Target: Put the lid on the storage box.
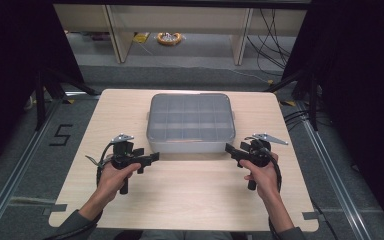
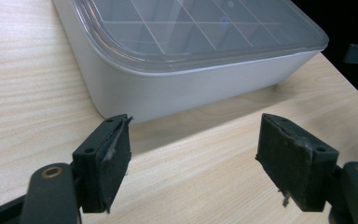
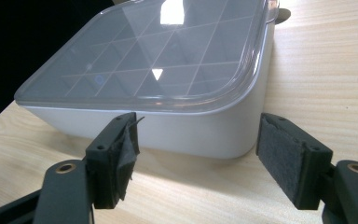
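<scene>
Box (image 1: pixel 191 122) with its clear lid sits at the table's (image 1: pixel 190 195) middle, closed, just ahead of us. At its near left corner, our left gripper (image 1: pixel 152 157) has jaws spread and empty; at the near right corner, our right gripper (image 1: pixel 228 148) likewise gapes. We should approach both corners evenly, catching the lid's rim level so it lifts without tilting.

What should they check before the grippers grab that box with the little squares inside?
1. Lid sits flat on the compartment box: ok.
2. Left hand-held gripper open, nothing between its pads: ok.
3. Right hand-held gripper open, nothing between its pads: ok.
4. Both point at the box's near corners, not touching it yet: ok.
5. Bare table around the box: ok.
6. Anything inside the compartments: cannot tell.
</scene>
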`<state>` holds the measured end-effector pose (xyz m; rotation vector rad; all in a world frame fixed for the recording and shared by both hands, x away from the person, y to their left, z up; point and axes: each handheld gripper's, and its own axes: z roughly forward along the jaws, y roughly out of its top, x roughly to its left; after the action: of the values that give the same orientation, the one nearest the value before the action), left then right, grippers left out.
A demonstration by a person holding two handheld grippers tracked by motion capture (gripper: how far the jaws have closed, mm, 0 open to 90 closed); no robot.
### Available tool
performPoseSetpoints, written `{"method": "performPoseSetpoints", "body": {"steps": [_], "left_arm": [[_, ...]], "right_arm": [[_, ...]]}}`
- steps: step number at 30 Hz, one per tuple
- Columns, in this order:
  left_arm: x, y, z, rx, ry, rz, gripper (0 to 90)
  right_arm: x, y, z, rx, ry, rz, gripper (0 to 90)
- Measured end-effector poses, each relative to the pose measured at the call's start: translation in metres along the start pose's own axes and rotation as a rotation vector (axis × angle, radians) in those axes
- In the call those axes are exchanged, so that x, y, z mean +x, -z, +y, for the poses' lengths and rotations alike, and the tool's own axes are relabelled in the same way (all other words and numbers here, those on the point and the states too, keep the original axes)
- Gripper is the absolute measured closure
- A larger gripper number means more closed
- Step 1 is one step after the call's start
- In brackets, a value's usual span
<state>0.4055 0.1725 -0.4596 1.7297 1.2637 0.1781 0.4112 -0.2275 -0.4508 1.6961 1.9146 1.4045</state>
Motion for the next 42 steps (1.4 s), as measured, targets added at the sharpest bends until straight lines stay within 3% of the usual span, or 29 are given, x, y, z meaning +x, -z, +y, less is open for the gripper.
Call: {"method": "performPoseSetpoints", "body": {"steps": [3,7,12,14,17,20,21,23,25,26,27,30,38,39,42], "left_arm": [[-0.001,0.0,-0.003,0.002,-0.003,-0.003,25.1],[-0.003,0.0,-0.007,0.011,-0.011,-0.003,25.1],[-0.004,-0.001,-0.012,0.019,-0.017,-0.009,24.7],[-0.004,-0.001,-0.013,0.02,-0.014,-0.012,24.6],[-0.004,-0.001,-0.016,0.021,-0.013,-0.016,24.2],[-0.004,0.0,-0.018,0.028,-0.017,-0.022,23.3],[-0.004,-0.001,-0.019,0.022,-0.016,-0.028,23.1],[-0.005,0.0,-0.021,0.026,-0.019,-0.032,22.7],[-0.005,0.0,-0.022,0.029,-0.021,-0.04,22.0],[-0.005,0.0,-0.023,0.029,-0.023,-0.045,21.6],[-0.006,-0.001,-0.024,0.027,-0.011,-0.046,21.5],[-0.007,0.0,-0.027,0.032,-0.018,-0.044,21.2],[-0.006,0.007,-0.04,0.054,-0.073,-0.043,21.1],[-0.006,0.008,-0.042,0.056,-0.078,-0.042,21.0],[-0.007,0.011,-0.045,0.056,-0.085,-0.056,21.0]], "right_arm": [[-0.003,-0.002,-0.002,-0.012,0.036,0.003,30.4],[-0.001,-0.001,-0.005,-0.003,0.011,0.011,30.3],[0.001,0.002,-0.006,0.008,0.022,-0.006,30.3],[0.001,0.002,-0.007,-0.003,0.024,0.008,30.1],[-0.002,0.002,-0.009,-0.009,0.054,-0.002,29.7],[0.0,0.003,-0.012,0.0,0.028,0.002,29.1],[-0.002,0.003,-0.012,0.006,0.059,-0.012,28.9],[0.0,0.004,-0.015,-0.004,0.044,0.013,28.4],[0.001,0.005,-0.016,0.007,0.039,0.003,27.8],[-0.003,0.004,-0.016,-0.012,0.109,0.001,27.6],[-0.002,0.005,-0.016,0.008,0.108,-0.011,27.4],[-0.001,0.005,-0.019,-0.012,0.109,-0.005,27.1],[0.002,0.01,-0.026,0.017,0.11,0.01,26.8],[0.001,0.01,-0.027,0.018,0.135,-0.011,26.8],[0.003,0.012,-0.03,0.031,0.127,-0.005,26.7]]}}
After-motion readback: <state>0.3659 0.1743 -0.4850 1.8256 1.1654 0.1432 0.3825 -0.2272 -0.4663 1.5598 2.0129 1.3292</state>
